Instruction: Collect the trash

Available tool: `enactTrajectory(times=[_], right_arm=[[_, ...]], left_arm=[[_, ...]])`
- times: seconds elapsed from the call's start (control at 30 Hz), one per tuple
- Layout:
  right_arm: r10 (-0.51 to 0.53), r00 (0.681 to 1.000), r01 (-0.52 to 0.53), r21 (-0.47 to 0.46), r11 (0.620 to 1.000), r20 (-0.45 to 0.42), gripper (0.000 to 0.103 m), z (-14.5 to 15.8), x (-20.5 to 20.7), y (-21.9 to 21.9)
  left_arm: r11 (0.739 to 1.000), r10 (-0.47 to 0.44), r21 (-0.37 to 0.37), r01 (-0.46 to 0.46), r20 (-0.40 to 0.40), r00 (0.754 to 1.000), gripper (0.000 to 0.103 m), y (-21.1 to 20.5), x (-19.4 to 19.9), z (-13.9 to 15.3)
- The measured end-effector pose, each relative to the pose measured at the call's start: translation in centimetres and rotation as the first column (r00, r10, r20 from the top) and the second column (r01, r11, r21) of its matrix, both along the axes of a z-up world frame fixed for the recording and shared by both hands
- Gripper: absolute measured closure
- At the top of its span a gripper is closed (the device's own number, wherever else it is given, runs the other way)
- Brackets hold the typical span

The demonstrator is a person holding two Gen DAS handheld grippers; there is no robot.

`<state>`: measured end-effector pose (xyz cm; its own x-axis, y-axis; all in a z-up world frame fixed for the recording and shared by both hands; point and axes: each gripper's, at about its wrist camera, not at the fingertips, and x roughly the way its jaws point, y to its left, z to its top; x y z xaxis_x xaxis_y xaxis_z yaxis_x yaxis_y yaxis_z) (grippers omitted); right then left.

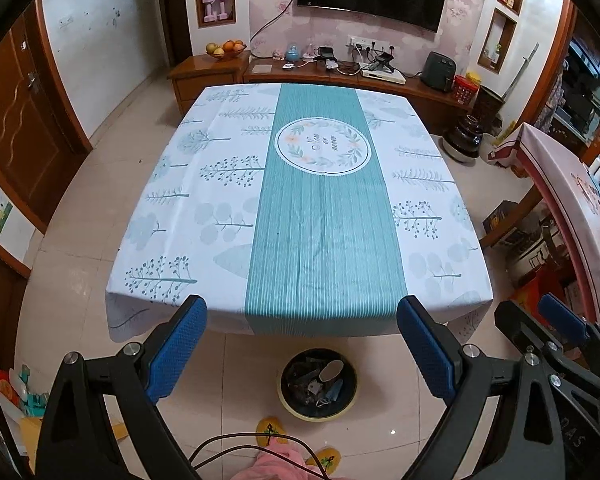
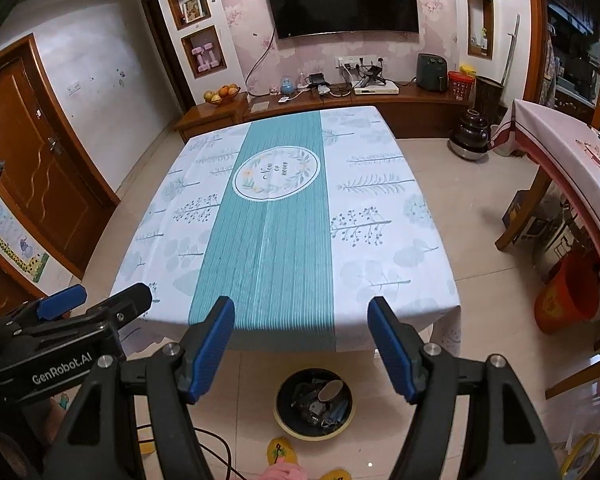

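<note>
I hold both grippers above the near edge of the table (image 1: pixel 204 184). My left gripper (image 1: pixel 302 344) has its fingers spread wide with nothing between them, and my right gripper (image 2: pixel 302 346) likewise. The trash bin (image 2: pixel 314 432) (dark scraps and a blue mask inside) stands on the floor just below the table's edge.

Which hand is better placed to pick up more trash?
Neither: both the left gripper and right gripper are open and empty, the tablecloth looks bare, and trash sits in the bin.
</note>
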<state>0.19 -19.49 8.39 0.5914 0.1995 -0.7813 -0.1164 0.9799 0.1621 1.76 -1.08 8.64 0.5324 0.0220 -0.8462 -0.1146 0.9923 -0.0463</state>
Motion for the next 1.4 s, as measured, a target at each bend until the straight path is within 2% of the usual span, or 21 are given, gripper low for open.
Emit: enactTrajectory(times=[0.23, 1.4], right_arm=[[-0.015, 1.0, 0.015, -0.01, 1.0, -0.003, 0.034, -0.1, 0.6, 0.1], [-0.035, 0.999, 0.035, -0.02, 0.999, 0.001, 0.034, -0.3, 0.9, 0.6]], left_arm=[[1.0, -0.025, 0.006, 0.025, 0.006, 1.0, 0.008, -0.4, 0.8, 0.1], [0.999, -0.028, 0.023, 0.028, 0.002, 1.0, 0.009, -0.2, 1.5, 0.1]])
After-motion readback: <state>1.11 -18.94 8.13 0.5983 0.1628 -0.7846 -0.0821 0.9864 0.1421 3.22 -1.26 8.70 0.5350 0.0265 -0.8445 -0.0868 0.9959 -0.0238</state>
